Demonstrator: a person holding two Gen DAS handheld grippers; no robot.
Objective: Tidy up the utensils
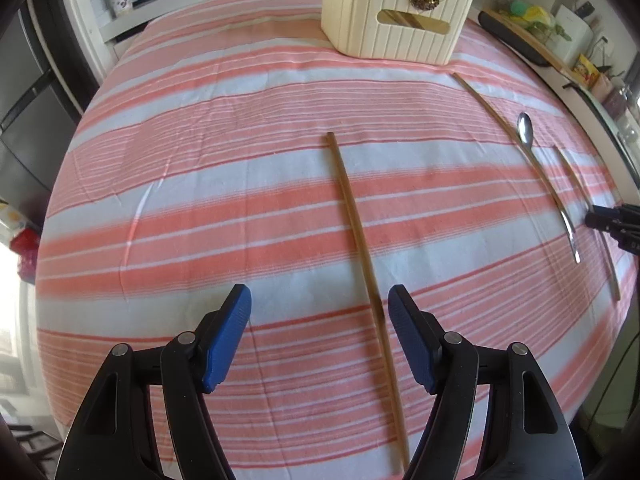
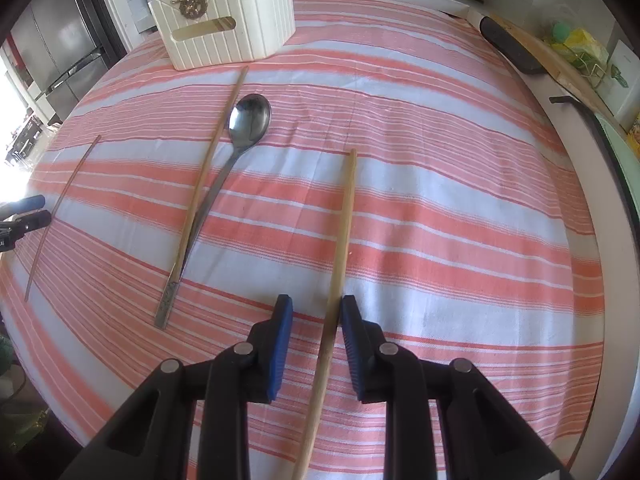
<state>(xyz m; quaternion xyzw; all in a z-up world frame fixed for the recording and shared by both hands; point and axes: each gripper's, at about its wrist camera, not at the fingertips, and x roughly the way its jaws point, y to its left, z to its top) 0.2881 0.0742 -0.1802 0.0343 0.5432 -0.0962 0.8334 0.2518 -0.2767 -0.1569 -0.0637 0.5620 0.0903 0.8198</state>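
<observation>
In the left wrist view a brown chopstick [image 1: 356, 232] lies on the striped cloth and runs between the open blue fingers of my left gripper [image 1: 319, 300], close to the right pad [image 1: 408, 332]. In the right wrist view a pale wooden chopstick [image 2: 340, 248] runs between the fingers of my right gripper [image 2: 316, 312], which is open with a narrower gap. A metal spoon [image 2: 236, 148] lies crossed with another chopstick [image 2: 208, 164] to its left. A thin chopstick [image 2: 60, 208] lies far left. The cream utensil holder [image 2: 228, 32] stands at the back, with sticks inside.
The table is covered by a pink and white striped tablecloth [image 1: 200, 160]. A counter with a cutting board [image 2: 560, 68], bags and jars runs along the right. A fridge [image 2: 60, 48] stands at the far left. The spoon [image 1: 536, 152] and the holder [image 1: 396, 12] also show in the left wrist view.
</observation>
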